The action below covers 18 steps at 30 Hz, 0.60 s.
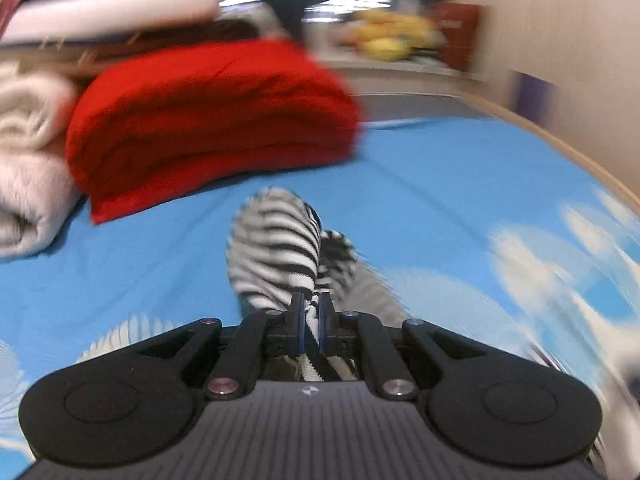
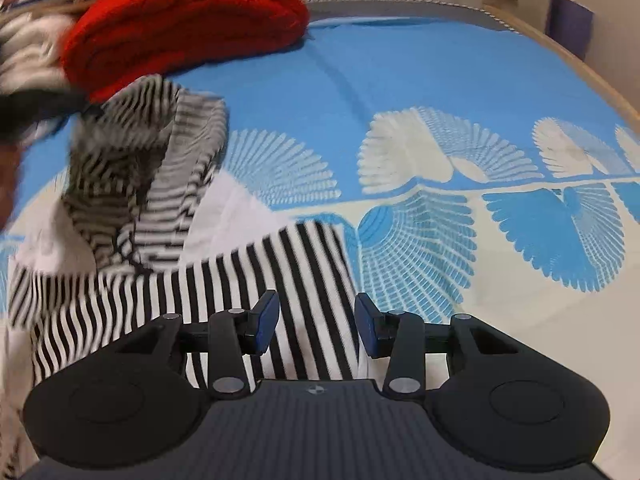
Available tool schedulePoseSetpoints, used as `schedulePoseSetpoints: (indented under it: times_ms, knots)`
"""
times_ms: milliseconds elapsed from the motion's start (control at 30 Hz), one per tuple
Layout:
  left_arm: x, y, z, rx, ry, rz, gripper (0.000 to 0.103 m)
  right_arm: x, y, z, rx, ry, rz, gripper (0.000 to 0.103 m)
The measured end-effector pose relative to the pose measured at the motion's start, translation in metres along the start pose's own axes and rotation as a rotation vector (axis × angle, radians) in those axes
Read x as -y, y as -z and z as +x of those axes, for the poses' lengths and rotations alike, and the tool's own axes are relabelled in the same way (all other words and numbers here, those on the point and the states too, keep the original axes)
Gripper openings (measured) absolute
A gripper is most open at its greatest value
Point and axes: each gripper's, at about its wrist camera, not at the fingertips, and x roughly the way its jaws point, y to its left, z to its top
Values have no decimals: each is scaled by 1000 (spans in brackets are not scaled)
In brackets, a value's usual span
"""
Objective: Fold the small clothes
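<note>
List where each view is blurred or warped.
Left wrist view: motion blur smears the red folded blanket and the sheet's pattern at right; the left gripper stays sharp. Right wrist view: the lifted part of the striped garment is blurred, the bedsheet sharp; fisheye bends the bed's edge in both.

Left gripper (image 1: 313, 312) jaws clamped; right gripper (image 2: 317, 322) jaws apart

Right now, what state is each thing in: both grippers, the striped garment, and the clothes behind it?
Left gripper: shut on the striped garment.
Right gripper: open, over the garment, no grip.
Striped garment: partly lifted and bunched, rest flat on the bedsheet.
Red sweater: folded.
White cloth: folded.
</note>
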Motion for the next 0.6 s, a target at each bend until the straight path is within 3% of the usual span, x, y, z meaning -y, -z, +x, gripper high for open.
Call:
schedulePoseSetpoints:
  times_ms: [67,100,133,233,333,433,500,600]
  knots:
    - [13,32,-62,-10,97,38,6,5,-3,-7,29,2,43,41]
    - [21,54,-95,-52,150,62,7,7,-3,-12,50,2,69,34]
    - [29,75,-121,-104,179,81,7,9,-4,-15,66,-1,90,29]
    - [34,125,-177,-238,218,60,9,16,-5,-30,119,-35,168,29]
    - [13,142,-209,-204,131,-137,24,19,-2,-44,162,-75,208,31]
    - [-27,156,-203,-141,67,-496,30,19,5,-48,142,-167,212,35]
    - [-46,173,-179,-209,27,-715,30,19,12,-41,81,-244,249,37]
    - [-53,191,-138,-349,17,-829,30,15,24,-26,-23,-308,278,40]
